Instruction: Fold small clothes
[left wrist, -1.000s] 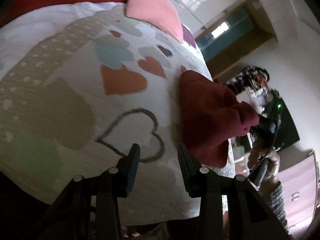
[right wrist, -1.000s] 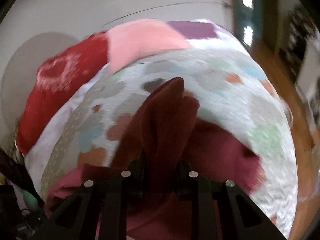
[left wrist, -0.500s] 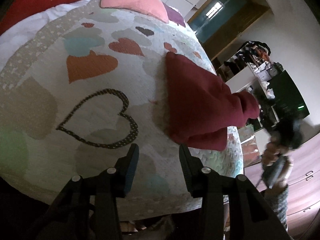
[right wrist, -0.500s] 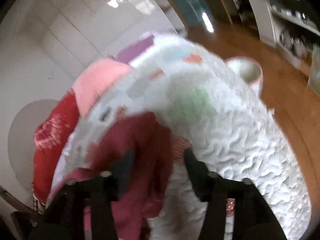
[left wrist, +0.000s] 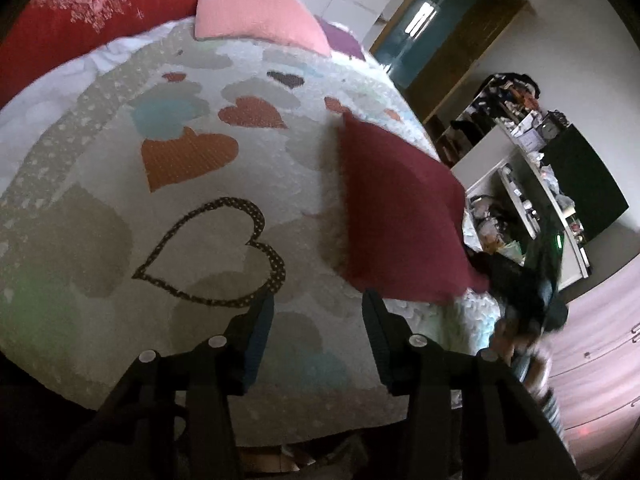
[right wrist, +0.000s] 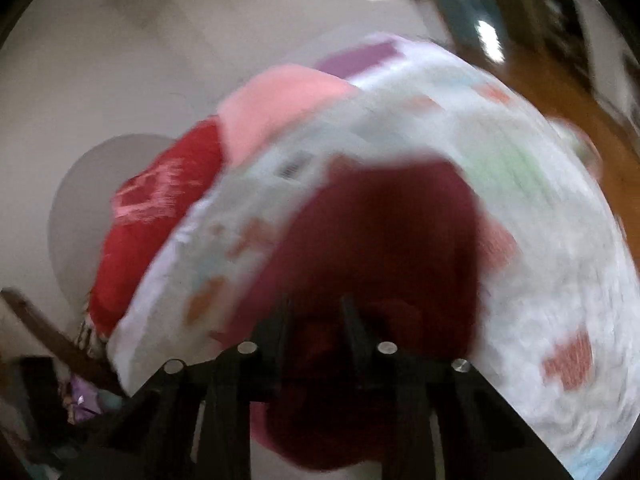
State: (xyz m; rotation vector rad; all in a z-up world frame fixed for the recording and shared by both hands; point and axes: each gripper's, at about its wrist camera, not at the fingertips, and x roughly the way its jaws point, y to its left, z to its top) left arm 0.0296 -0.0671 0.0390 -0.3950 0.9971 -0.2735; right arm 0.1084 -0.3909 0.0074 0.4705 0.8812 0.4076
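Observation:
A small dark red garment [left wrist: 396,216] lies on the heart-patterned bedspread [left wrist: 200,208], near the bed's right edge. My left gripper [left wrist: 318,320] is open and empty, low over the spread, just left of and below the garment. In the blurred right wrist view the same garment [right wrist: 384,240] fills the middle, and my right gripper [right wrist: 316,316] sits at its near edge with red cloth between the narrow jaws. In the left wrist view the right gripper [left wrist: 532,280] shows as a dark blur at the garment's lower right corner.
Red [left wrist: 80,20] and pink [left wrist: 256,12] pillows lie at the head of the bed. Cluttered white shelves [left wrist: 532,184] and a dark screen stand to the right of the bed. A wooden floor [right wrist: 568,92] lies beyond the bed's far side.
The right gripper has swung back over the garment and its jaws have narrowed on the cloth. The garment lies flatter on the spread. The left gripper has barely moved.

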